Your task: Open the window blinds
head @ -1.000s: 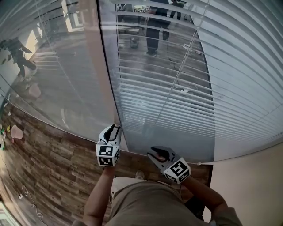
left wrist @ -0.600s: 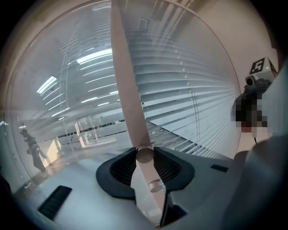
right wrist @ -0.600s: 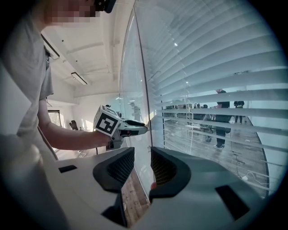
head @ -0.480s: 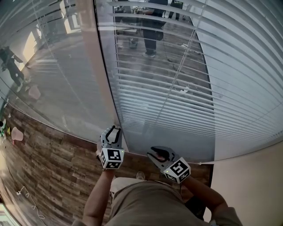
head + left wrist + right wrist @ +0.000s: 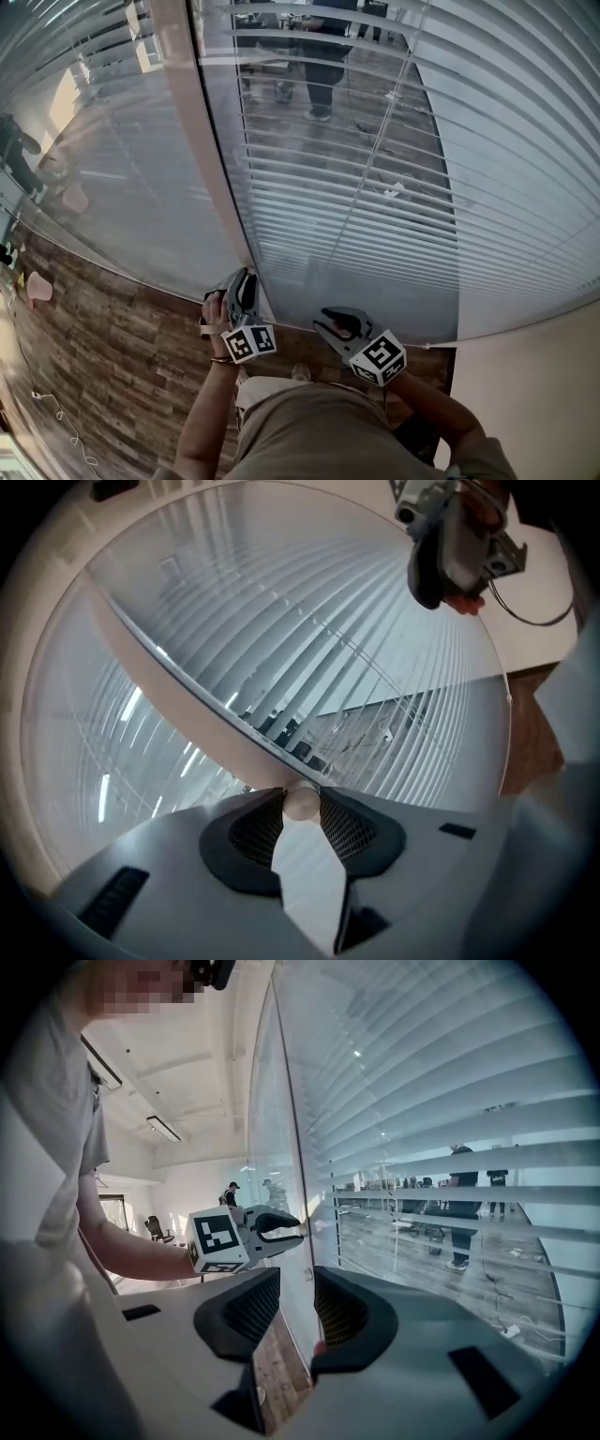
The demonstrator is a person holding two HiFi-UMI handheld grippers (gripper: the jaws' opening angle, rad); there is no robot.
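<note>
The grey slatted blinds [image 5: 375,187] hang behind glass, with their slats part open, so the room beyond shows through. My left gripper [image 5: 242,277] reaches to the foot of the window post, turned onto its side. In the left gripper view its pads [image 5: 349,829] pinch the small rounded whitish end of the blind wand [image 5: 300,804]. The right gripper view shows the left gripper [image 5: 298,1227] with its tips closed at the blind's edge. My right gripper [image 5: 330,326] hovers low in front of the blinds [image 5: 450,1082]. It is open, and between its jaws only glass and floor show [image 5: 295,1316].
A beige window post [image 5: 202,159] splits the glass wall. Wood-plank floor [image 5: 103,347] lies below left and a plain beige wall [image 5: 544,394] at right. A lift cord [image 5: 370,178] runs down the slats. People [image 5: 323,66] stand behind the glass.
My left gripper has rolled about its own axis, so its marker cube shows a different face, while staying at the post's foot. The right gripper has kept still.
</note>
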